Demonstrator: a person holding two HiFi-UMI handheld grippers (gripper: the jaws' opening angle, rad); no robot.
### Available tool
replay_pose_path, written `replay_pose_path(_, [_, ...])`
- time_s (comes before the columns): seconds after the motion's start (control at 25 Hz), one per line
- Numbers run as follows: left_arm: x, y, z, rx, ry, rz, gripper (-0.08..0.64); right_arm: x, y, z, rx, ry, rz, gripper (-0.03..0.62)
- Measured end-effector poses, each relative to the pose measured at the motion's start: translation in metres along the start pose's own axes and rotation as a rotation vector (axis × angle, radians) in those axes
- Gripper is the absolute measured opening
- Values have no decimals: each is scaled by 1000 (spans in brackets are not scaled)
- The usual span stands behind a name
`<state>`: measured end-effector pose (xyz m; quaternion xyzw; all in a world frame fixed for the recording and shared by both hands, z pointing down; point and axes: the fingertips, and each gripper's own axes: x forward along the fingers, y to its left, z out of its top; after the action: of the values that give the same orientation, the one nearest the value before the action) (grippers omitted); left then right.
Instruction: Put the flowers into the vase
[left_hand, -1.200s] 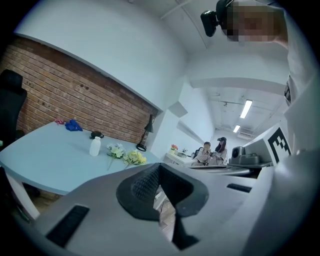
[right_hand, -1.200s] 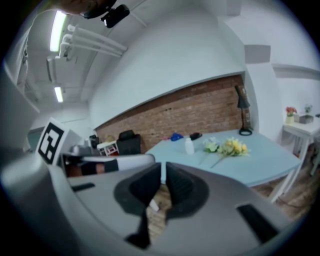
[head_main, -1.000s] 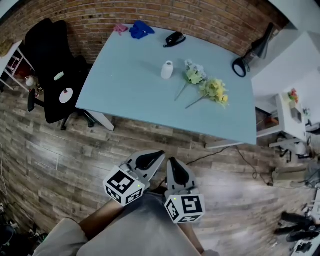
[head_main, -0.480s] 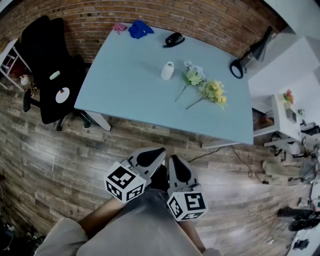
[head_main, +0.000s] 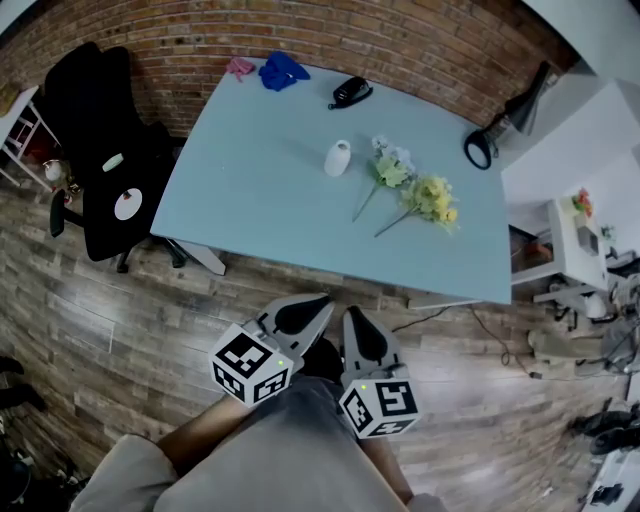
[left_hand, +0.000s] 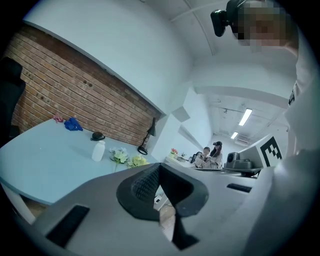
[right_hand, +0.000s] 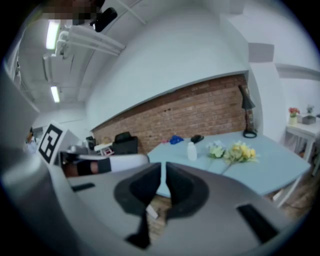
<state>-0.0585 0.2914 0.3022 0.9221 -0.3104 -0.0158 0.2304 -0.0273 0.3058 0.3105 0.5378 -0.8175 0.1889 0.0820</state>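
A small white vase stands upright on the light blue table. Right of it lie two flower stems: a pale green-white bunch and a yellow bunch. Both grippers hang close to my body over the wood floor, well short of the table. My left gripper is shut and empty. Beside it, my right gripper is also shut with nothing in it. The left gripper view shows the vase and flowers far off; the right gripper view shows the vase and flowers likewise.
A black office chair stands left of the table. At the table's far edge lie a blue cloth, a pink object and a black device. A black desk lamp sits at the right corner. White furniture stands further right.
Both grippers stay shut and empty. The head view has shifted a little, so the table sits slightly lower and further right in the picture; the grippers keep their place near my body.
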Motion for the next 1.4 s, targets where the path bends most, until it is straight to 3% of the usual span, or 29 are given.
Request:
replay_pose_path(0.6, [62,48,12,-23,54,10,18,66,-49,19,66,29,13,26])
replay_pose_path(1.4, [179,115,62,14,71,39,19,164,-147,73,145,14,55,26])
